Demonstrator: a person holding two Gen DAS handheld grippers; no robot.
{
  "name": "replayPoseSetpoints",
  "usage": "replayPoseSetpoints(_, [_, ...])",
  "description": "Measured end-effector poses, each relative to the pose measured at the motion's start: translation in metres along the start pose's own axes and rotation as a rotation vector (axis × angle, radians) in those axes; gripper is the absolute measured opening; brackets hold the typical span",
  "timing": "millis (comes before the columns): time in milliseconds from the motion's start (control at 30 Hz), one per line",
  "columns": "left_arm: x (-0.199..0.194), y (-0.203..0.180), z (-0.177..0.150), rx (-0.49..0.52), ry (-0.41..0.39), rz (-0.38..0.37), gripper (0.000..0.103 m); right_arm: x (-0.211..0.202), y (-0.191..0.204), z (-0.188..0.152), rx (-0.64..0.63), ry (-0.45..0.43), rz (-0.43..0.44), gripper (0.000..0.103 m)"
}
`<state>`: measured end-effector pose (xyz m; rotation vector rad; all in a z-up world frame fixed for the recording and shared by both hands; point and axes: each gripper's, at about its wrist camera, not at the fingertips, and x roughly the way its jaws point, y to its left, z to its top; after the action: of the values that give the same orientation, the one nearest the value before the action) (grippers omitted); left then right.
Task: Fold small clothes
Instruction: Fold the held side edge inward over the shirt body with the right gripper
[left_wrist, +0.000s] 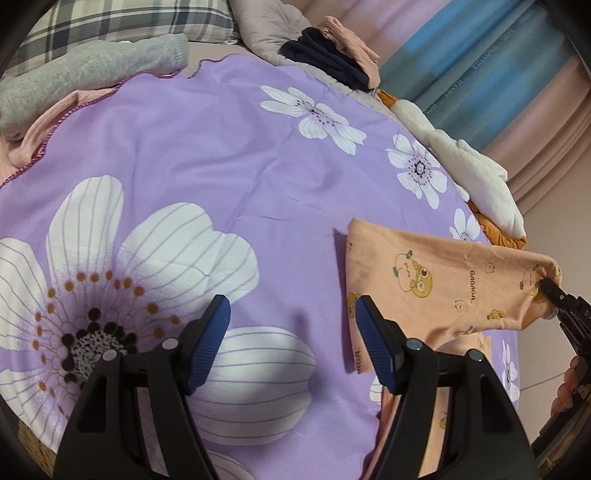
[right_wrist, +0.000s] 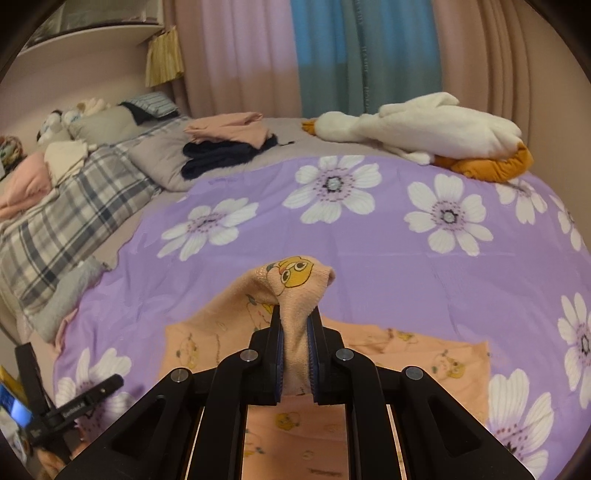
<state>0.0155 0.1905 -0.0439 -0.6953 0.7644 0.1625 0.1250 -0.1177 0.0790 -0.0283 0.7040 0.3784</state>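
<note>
Now | L gripper jaws wide, empty | R gripper jaws clamping peach garment

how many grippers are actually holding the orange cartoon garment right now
1. The right gripper is clamped on a raised fold of the peach-orange cartoon-print garment, lifting it off the purple flowered bedsheet. The left gripper hangs open above the sheet beside the garment, holding nothing.

"GAGAGA" on the peach cartoon-print garment; perhaps more lettering on the curtain, illegible.
</note>
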Motion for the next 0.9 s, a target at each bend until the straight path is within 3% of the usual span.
replayPoseSetpoints(233, [0.006, -0.02, 0.0, 0.039, 0.043, -0.027, 0.069, -0.006, -0.048, -0.007, 0.086, 0.003, -0.063, 0.012])
replayPoseSetpoints(433, [0.013, -0.047, 0.003, 0.102, 0.074, -0.04, 0.069, 0.002, -0.109, -0.034, 0.215, 0.051, -0.129, 0.012])
replayPoseSetpoints(767, [0.061, -0.103, -0.003, 0.236, 0.189, -0.05, 0.064, 0.039, -0.169, -0.08, 0.382, 0.185, -0.089, 0.012])
replayPoseSetpoints(900, [0.083, -0.115, -0.01, 0.272, 0.233, -0.018, 0.061, 0.047, -0.182, -0.093, 0.449, 0.22, -0.043, 0.012])
